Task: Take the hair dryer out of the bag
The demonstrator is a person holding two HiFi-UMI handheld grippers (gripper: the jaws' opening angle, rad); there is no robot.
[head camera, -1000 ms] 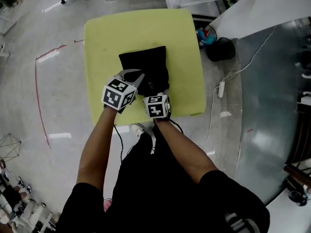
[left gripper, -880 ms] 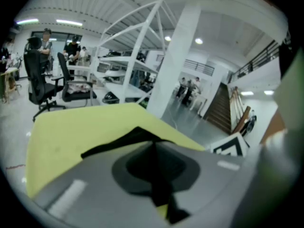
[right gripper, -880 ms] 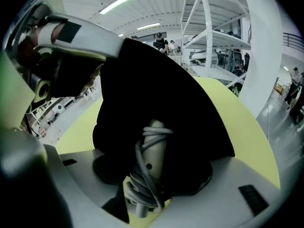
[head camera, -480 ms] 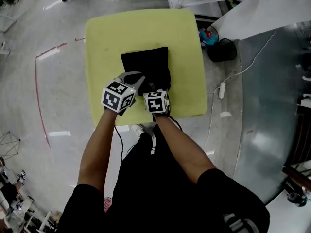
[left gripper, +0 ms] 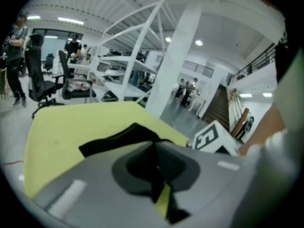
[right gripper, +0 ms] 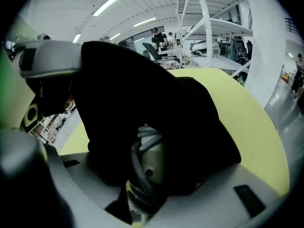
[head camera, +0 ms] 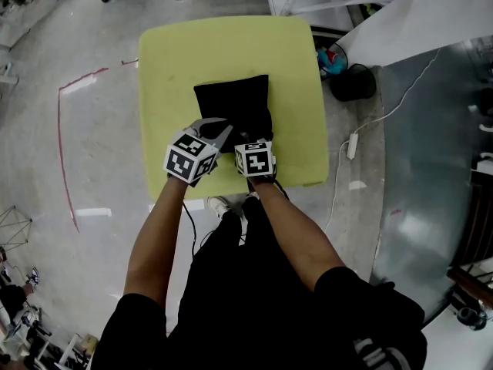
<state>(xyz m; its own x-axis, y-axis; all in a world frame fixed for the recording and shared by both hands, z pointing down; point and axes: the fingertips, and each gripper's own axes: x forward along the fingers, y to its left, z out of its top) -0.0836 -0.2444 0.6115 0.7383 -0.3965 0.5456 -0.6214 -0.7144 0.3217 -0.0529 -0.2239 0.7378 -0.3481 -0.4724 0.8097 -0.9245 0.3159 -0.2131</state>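
A black bag (head camera: 231, 102) lies on the yellow-green table (head camera: 166, 60). My left gripper (head camera: 219, 129) is shut on the bag's near edge and holds the fabric up; in the right gripper view it shows at upper left (right gripper: 47, 61) with the bag (right gripper: 156, 113) hanging from it. In the bag's mouth stands the grey hair dryer handle (right gripper: 149, 160) with its cord wound round it. My right gripper (right gripper: 147, 194) reaches into the mouth with the handle between its jaws, which are closing. In the head view the right gripper (head camera: 249, 137) is at the bag's near right corner.
The table's near edge (head camera: 231, 191) runs just under both grippers. On the floor to the right lie a white power strip (head camera: 351, 142) with its cable and a black round object (head camera: 350, 82). A red tape line (head camera: 65, 145) marks the floor on the left.
The right gripper's marker cube has rolled a little and shifted slightly right at the bag's mouth. The left gripper has kept its hold on the bag's edge.
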